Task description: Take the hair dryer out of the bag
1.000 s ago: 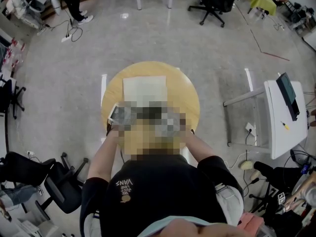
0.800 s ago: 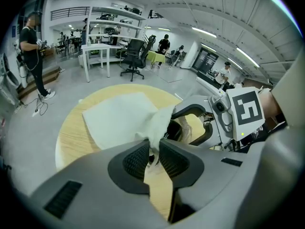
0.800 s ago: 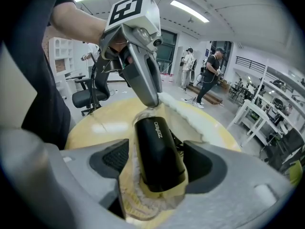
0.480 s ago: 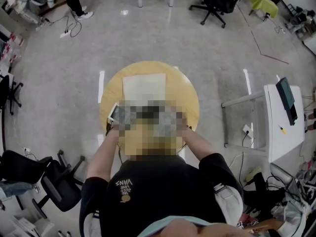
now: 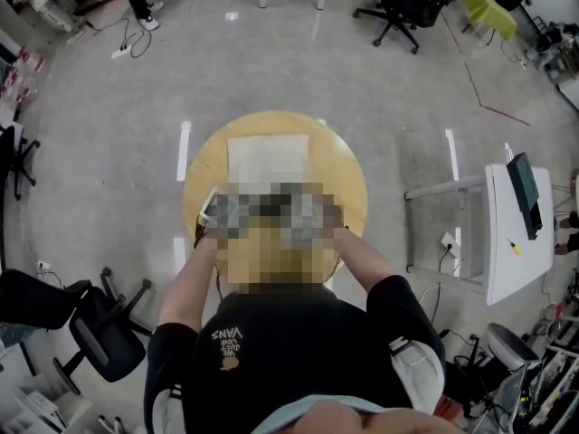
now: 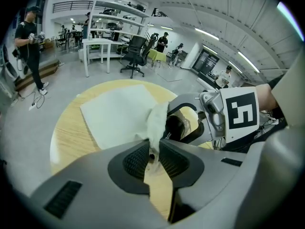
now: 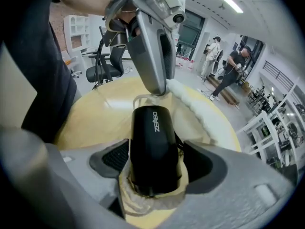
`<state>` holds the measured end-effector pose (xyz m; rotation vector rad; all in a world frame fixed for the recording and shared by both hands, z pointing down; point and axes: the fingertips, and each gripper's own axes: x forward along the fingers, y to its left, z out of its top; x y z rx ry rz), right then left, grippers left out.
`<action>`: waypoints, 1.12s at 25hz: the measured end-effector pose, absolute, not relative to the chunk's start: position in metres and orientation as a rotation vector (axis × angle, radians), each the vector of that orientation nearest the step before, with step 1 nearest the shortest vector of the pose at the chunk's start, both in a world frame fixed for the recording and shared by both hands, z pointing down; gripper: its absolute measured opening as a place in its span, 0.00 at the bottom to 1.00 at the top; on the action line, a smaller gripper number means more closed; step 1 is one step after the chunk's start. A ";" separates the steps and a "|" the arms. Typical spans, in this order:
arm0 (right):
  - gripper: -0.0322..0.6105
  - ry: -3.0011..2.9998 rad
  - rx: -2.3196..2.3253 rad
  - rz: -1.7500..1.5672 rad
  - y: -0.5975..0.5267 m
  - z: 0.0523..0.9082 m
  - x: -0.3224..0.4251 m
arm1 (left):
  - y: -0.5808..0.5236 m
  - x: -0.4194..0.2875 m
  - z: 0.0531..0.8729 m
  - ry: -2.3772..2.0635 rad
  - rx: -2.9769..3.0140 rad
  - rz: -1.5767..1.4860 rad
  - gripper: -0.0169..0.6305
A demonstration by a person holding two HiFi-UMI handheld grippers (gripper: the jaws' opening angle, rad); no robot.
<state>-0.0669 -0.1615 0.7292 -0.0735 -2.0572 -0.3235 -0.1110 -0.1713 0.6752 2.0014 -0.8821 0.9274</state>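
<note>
A white bag (image 5: 267, 159) lies flat on the round wooden table (image 5: 348, 174); a blur hides both grippers in the head view. In the left gripper view my left gripper (image 6: 153, 156) is shut on the bag's (image 6: 119, 111) near edge and holds it up. The black hair dryer (image 7: 153, 147) pokes out of the bag's (image 7: 200, 109) mouth between the jaws of my right gripper (image 7: 156, 159). Those jaws have just been opening and stand wide, with a gap on the right side. The left gripper (image 7: 155, 92) hangs just beyond the dryer.
A white desk (image 5: 511, 233) with a dark tablet stands right of the table. A black office chair (image 5: 99, 333) is at the lower left, another (image 5: 398, 3) at the top. People (image 6: 29, 46) stand far off in the room.
The head view has only shifted a little. Both forearms stay at the table's near edge and the bag lies where it was.
</note>
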 end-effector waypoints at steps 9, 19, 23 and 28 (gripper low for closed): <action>0.60 -2.011 -0.152 -0.287 -0.159 0.739 -0.073 | -0.175 -0.117 0.680 -0.871 1.995 0.901 0.14; 0.60 -1.915 -0.206 -0.269 -0.161 0.753 -0.073 | -0.182 -0.119 0.685 -0.863 1.998 0.870 0.14; 0.59 -1.823 -0.256 -0.234 -0.162 0.760 -0.072 | -0.184 -0.119 0.685 -0.859 1.998 0.864 0.14; 0.59 -1.753 -0.296 -0.213 -0.159 0.767 -0.069 | -0.184 -0.116 0.687 -0.851 2.001 0.846 0.14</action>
